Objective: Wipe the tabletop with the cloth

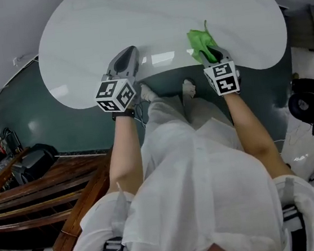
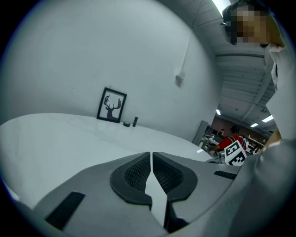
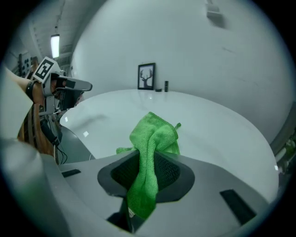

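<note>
Cloth (image 3: 150, 152), green and limp, is pinched by a bunched fold between the jaws of the right gripper (image 3: 147, 185), over the near edge of the white tabletop (image 1: 150, 20). It looks light and soft, likely to flatten under gentle pressure. The left gripper (image 2: 151, 173) is closed and empty.

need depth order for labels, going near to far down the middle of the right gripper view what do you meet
right gripper → green cloth clamped in its jaws → white tabletop → framed deer picture → wall
</note>
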### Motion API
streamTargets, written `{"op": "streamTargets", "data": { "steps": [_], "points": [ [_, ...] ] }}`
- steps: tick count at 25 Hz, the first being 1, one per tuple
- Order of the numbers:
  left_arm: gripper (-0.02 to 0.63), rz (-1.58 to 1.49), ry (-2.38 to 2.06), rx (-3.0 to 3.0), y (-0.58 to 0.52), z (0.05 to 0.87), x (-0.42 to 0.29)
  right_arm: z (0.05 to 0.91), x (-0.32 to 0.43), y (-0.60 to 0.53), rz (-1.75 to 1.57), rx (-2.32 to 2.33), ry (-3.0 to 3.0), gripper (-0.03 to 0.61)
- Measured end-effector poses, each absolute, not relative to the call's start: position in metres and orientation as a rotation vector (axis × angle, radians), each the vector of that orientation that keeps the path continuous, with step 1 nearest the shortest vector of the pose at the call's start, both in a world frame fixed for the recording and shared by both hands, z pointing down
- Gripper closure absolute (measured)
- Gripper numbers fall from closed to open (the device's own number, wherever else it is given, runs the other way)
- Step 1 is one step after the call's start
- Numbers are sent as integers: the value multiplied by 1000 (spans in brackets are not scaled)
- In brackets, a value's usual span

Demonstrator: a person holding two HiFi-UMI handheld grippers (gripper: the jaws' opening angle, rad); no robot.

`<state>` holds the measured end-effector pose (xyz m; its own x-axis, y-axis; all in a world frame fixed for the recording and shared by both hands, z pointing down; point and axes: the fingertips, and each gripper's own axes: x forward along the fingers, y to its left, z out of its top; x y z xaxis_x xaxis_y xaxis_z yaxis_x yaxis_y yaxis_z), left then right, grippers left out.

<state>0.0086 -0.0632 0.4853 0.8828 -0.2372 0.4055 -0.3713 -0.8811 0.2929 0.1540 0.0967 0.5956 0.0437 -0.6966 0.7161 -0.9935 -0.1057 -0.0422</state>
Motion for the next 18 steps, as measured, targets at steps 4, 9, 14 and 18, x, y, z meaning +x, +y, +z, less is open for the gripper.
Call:
{"op": "streamTargets", "data": {
  "steps": [4,9,14,18],
  "points": [
    [588,516,-406,2706,-51,476,34,597,228,149,879,1996,-1536,495],
    [588,527,-344,2717,-42,472,50,595,299,208,961,2169,-1329,495],
    [588,519,-320,2718,-47,472,61,600,350,247,1052,2288,-1145,495],
    [588,511,-333,2713,-66,471,57,602,364,235,1107,2389,-1065,495]
  ]
}}
